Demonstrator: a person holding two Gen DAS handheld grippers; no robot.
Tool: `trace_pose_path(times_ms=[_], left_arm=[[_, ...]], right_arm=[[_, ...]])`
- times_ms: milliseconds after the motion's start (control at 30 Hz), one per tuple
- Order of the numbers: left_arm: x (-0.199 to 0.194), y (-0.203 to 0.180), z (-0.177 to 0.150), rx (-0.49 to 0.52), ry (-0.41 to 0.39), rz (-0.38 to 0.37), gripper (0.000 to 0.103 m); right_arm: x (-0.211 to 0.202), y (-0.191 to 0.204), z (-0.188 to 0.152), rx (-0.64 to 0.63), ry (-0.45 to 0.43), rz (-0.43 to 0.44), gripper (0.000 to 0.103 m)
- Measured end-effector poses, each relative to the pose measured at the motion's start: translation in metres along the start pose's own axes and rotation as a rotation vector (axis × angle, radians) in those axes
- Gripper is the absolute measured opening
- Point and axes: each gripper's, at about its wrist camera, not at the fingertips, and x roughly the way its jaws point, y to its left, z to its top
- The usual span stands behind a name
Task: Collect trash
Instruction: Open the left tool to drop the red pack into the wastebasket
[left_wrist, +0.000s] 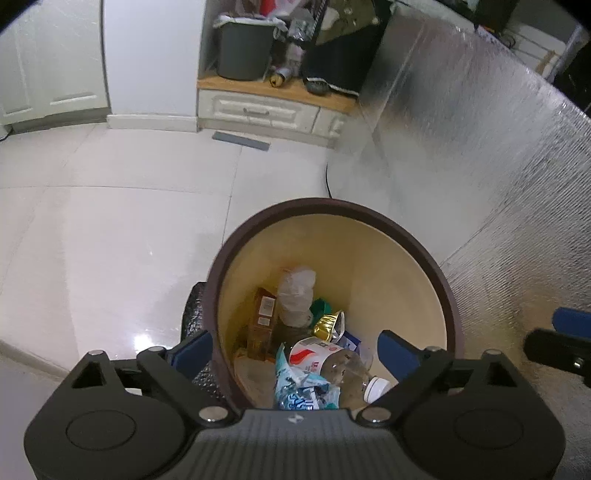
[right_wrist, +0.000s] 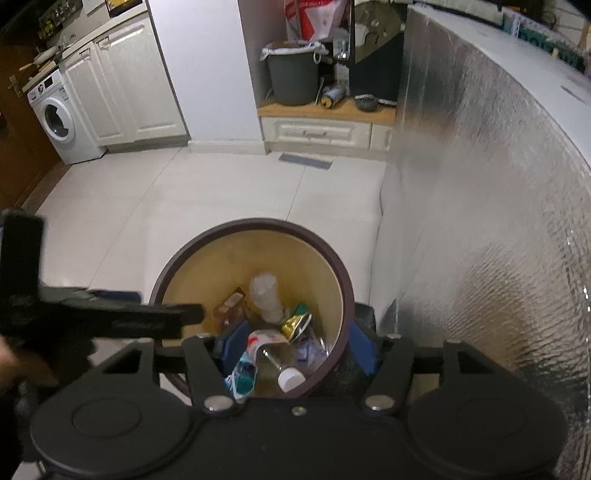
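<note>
Left gripper spread wide, straddling the near rim of the trash bin; one finger outside, one inside. Right gripper likewise spread across the rim, holding nothing. Beneath both: clear bottle, gold wrapper, crumpled cup. Foil-clad wall right; white tiled floor ahead.

Round waste bin with dark brown rim and cream inner wall, standing upright on the pale tiled floor. Inside lie a clear plastic bottle with white cap and red-and-white label, a crumpled blue-and-white wrapper, a gold foil packet, a brown carton and a crushed translucent cup.
</note>
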Motion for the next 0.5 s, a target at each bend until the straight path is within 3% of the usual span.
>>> trace_pose_path(times_ms=[300, 500], left_arm=[[-0.034, 0.019, -0.032, -0.077, -0.075, 0.033, 0.103], [-0.032, 0.028, -0.064, -0.117, -0.089, 0.064, 0.103]], right_arm=[[-0.007, 0.014, -0.033, -0.067, -0.002, 0.042, 0.074], [0.015, 0.013, -0.084, -0.098, 0.088, 0.08, 0.074]])
